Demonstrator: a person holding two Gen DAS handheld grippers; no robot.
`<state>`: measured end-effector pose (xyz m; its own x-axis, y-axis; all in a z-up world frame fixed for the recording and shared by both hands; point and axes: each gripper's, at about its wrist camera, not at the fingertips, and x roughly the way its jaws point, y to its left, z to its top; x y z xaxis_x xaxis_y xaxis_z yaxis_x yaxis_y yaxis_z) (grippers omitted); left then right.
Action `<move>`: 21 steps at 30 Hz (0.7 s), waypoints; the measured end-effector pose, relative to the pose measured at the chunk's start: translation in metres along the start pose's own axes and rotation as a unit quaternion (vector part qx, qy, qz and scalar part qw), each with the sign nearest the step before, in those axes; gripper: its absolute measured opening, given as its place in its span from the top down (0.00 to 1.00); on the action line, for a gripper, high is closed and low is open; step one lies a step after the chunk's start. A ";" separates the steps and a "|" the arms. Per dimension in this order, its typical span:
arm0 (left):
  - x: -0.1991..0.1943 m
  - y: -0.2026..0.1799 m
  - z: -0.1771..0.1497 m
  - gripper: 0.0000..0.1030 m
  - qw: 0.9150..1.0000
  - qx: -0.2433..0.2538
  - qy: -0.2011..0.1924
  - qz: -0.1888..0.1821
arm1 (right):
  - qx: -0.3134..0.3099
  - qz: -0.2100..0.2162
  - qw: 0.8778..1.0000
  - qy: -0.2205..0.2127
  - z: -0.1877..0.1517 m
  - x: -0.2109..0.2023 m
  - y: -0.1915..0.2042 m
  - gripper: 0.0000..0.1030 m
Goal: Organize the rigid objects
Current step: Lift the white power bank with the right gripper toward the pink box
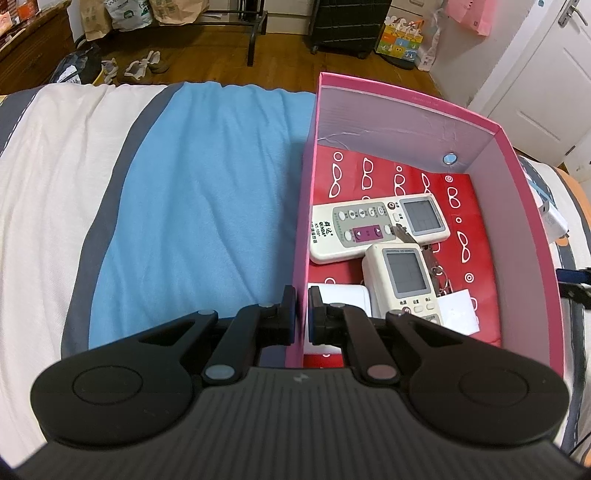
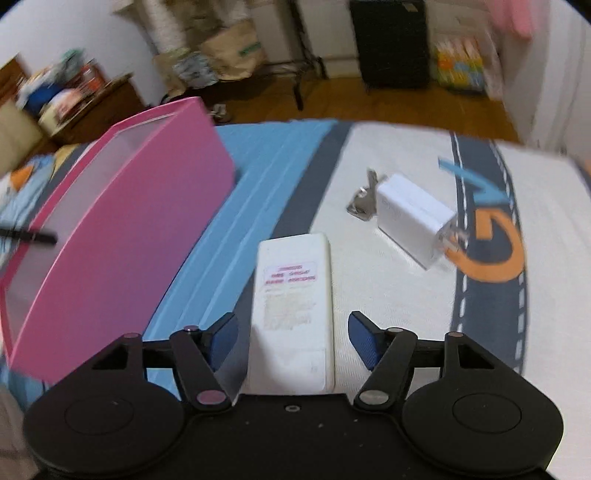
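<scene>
A pink box (image 1: 524, 206) stands on the bed and holds two white remotes (image 1: 376, 230) (image 1: 406, 282), a key ring (image 1: 439, 280) and white cards. My left gripper (image 1: 302, 314) is shut on the box's near left wall. In the right wrist view, my right gripper (image 2: 291, 343) is open around a white remote (image 2: 291, 310) lying face down on the bed, fingers apart from its sides. A white charger (image 2: 413, 221) and a key (image 2: 364, 201) lie beyond it. The pink box (image 2: 122, 236) stands to the left.
The bed has a blue, grey and white cover (image 1: 184, 206). Beyond the bed's far edge are a wooden floor, shoes (image 1: 142, 66), bags, a black suitcase (image 1: 351, 22) and a white door (image 1: 554, 74).
</scene>
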<state>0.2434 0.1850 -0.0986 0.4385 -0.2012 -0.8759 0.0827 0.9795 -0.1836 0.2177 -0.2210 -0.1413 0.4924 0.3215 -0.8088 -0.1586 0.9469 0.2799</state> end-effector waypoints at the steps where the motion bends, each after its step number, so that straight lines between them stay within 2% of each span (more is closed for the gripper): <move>1: 0.000 0.000 0.000 0.95 1.000 0.000 0.000 -0.001 | 0.030 0.003 1.000 0.008 0.002 0.010 -0.008 0.31; 3: 0.000 0.001 0.000 0.95 1.000 -0.004 0.000 -0.003 | 0.055 0.017 0.998 -0.007 0.004 0.016 -0.013 0.28; 5: 0.000 0.002 0.000 0.95 1.000 -0.004 0.000 -0.003 | 0.031 0.006 0.999 -0.006 0.005 0.017 -0.006 0.32; 7: 0.000 0.001 0.000 0.95 1.000 -0.005 0.000 -0.003 | 0.017 0.010 1.000 -0.014 0.004 0.012 0.000 0.55; 9: -0.001 0.001 0.000 0.95 1.000 -0.006 0.001 -0.003 | 0.006 -0.005 0.999 -0.035 0.001 0.004 0.009 0.65; 10: -0.002 0.001 0.000 0.95 1.000 -0.006 0.000 -0.003 | -0.001 -0.002 0.999 -0.047 -0.001 -0.002 0.013 0.73; 12: -0.003 0.000 -0.001 0.95 1.000 -0.002 -0.003 -0.002 | -0.011 0.017 0.998 -0.064 -0.004 -0.012 0.021 0.79; 16: -0.003 0.001 -0.001 0.95 1.000 -0.004 -0.003 -0.003 | -0.023 0.027 0.998 -0.055 -0.007 -0.015 0.034 0.81; 21: -0.005 0.001 0.000 0.95 1.000 -0.006 -0.005 -0.005 | -0.007 0.047 0.998 -0.037 -0.007 -0.011 0.038 0.81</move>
<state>0.2411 0.1867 -0.0943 0.4458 -0.2113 -0.8698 0.0767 0.9772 -0.1981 0.2004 -0.1881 -0.1248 0.5361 0.4084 -0.7388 -0.2183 0.9125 0.3460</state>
